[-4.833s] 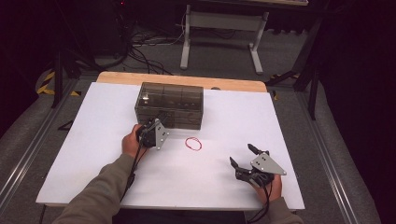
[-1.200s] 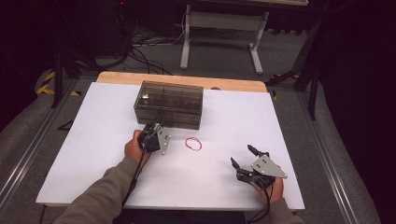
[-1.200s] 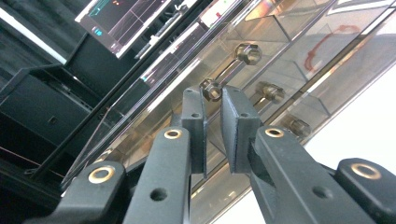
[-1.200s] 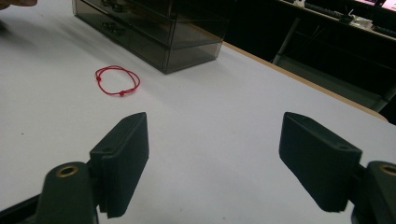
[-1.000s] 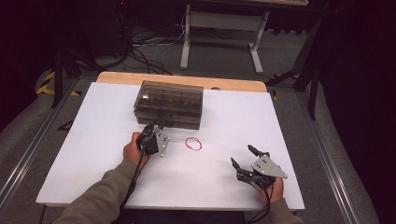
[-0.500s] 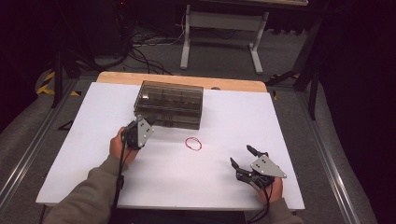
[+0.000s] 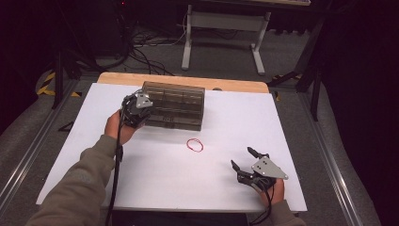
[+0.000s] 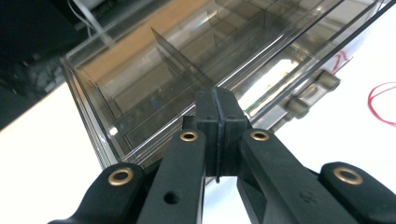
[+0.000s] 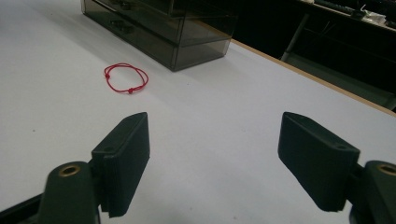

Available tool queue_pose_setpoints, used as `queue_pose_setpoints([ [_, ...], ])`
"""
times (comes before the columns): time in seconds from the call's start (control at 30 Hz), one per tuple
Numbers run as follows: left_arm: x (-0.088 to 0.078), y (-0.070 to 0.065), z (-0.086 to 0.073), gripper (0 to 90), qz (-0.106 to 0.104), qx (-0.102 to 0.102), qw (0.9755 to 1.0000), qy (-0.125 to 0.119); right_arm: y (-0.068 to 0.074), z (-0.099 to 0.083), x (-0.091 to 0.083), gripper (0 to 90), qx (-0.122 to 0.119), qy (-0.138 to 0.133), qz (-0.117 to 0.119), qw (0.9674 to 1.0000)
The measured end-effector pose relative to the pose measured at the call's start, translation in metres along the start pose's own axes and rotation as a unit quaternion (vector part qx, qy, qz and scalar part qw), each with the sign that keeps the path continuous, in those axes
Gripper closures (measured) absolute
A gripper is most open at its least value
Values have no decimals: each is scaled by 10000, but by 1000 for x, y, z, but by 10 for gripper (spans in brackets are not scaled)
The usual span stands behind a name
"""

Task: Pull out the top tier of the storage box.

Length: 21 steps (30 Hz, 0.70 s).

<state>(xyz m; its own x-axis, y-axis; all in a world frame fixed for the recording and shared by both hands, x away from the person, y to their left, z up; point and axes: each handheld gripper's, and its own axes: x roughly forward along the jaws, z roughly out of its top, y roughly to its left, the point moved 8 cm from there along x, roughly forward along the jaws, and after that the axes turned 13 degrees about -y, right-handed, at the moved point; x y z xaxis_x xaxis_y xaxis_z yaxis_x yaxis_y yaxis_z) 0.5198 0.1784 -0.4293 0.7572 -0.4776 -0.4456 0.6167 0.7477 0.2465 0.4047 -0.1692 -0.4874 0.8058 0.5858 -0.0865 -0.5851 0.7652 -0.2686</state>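
The closed left tongs (image 7: 134, 109) sit at the smoky box's (image 7: 176, 106) left end, the right tongs (image 7: 244, 160) gaping apart.

The white surface (image 7: 155, 174) is lit brightly from above, while the room around it stays very dark. The transparent box (image 8: 196, 70) shows pale glare on its walls in the left gripper view. The near black fingers (image 9: 123, 163) look a little soft and throw only weak shadows.

Organizer box (image 8: 196, 70) cropped at edges
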Motion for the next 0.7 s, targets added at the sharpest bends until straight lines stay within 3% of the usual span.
queue_pose_setpoints([
  [0.1,3,-6,-1,894,-154,73,9997,148,1,1,0,260,-26,-6,28,10000],
  [0.3,7,-8,-9,893,-197,-30,9990,411,1,0,-1,262,-9,15,39,10000],
  [0.37,8,-8,-15,866,-324,-91,9981,509,1,1,-1,262,-13,3,43,10000],
  [0.7,-1,-12,-21,883,-452,-123,9982,387,0,1,-1,261,-25,16,28,10000],
])
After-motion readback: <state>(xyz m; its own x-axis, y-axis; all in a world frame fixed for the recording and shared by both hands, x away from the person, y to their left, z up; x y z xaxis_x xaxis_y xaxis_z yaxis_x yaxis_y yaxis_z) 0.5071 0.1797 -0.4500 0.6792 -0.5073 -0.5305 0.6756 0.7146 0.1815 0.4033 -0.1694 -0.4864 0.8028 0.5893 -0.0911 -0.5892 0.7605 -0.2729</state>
